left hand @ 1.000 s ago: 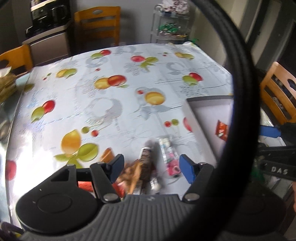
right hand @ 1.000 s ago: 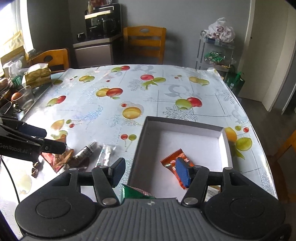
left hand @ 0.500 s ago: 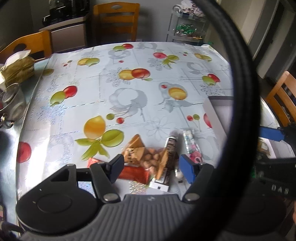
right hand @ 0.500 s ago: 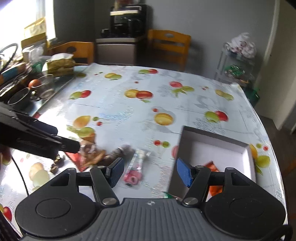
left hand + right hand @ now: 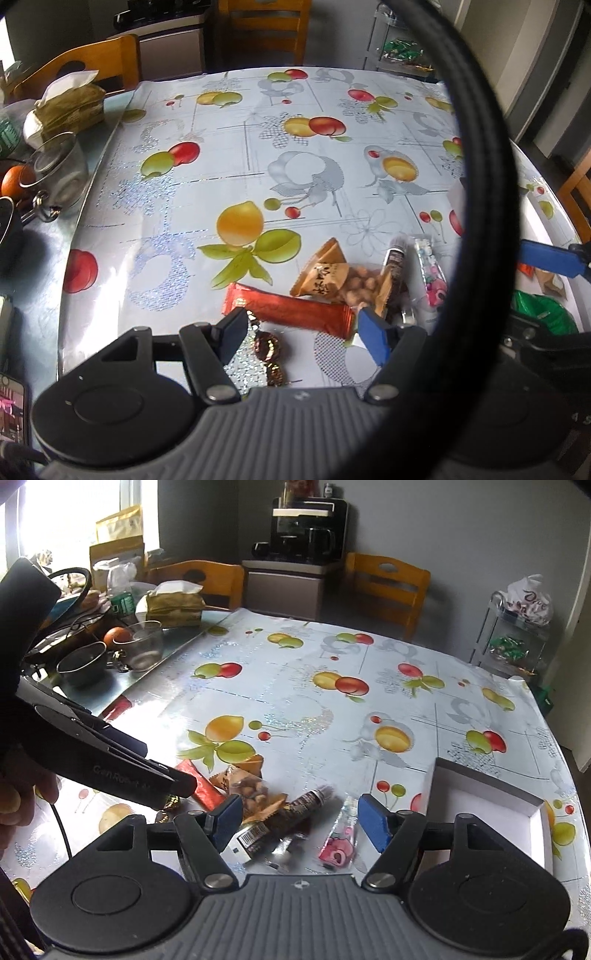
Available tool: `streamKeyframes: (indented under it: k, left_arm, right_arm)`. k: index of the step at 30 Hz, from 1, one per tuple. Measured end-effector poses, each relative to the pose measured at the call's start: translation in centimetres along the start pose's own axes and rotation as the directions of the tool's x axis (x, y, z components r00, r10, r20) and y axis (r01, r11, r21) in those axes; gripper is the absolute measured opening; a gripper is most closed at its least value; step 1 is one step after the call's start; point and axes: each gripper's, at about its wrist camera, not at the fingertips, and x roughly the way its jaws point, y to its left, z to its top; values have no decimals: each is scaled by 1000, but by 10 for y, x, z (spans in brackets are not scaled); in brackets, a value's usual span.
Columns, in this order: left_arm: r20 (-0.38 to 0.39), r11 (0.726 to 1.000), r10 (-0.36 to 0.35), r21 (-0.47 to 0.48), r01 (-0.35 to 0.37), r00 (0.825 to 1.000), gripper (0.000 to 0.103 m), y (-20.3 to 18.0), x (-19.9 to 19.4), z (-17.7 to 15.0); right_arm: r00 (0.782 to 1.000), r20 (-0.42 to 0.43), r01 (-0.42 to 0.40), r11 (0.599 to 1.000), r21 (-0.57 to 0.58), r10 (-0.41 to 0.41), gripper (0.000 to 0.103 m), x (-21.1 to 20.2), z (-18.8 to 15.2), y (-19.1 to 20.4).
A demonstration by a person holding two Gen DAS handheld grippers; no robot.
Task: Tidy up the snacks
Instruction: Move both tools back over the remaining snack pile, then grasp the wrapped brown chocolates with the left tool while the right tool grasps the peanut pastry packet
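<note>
A pile of snacks lies on the fruit-print tablecloth: a red bar (image 5: pixel 291 308), a peanut bag (image 5: pixel 343 280), a dark brown bar (image 5: pixel 396 266), a clear pink candy pack (image 5: pixel 430 273) and two round wrapped candies (image 5: pixel 266 348). My left gripper (image 5: pixel 308 334) is open just above the red bar and the candies. My right gripper (image 5: pixel 301 821) is open over the brown bar (image 5: pixel 295 810), with the pink pack (image 5: pixel 341 843) beside it. The white box (image 5: pixel 491 812) sits to the right.
A glass jar (image 5: pixel 59 171), an orange, a tissue box (image 5: pixel 70 107) and a metal bowl (image 5: pixel 83 664) stand at the table's left edge. A green packet (image 5: pixel 543 310) lies near the box. Wooden chairs surround the table. A thick black cable (image 5: pixel 476 184) crosses the left wrist view.
Both grippers have swung left, away from the box and over the snack pile. The left gripper now sits above the red bar and candies. Both stay open and empty.
</note>
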Motion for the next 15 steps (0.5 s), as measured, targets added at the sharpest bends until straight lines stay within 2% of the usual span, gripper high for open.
streamKeyframes:
  k: [15]
  left_arm:
    - [-1, 996, 25, -88, -25, 1000, 65, 30, 2, -10]
  right_arm:
    - [999, -39, -35, 998, -47, 34, 71, 20, 21, 16]
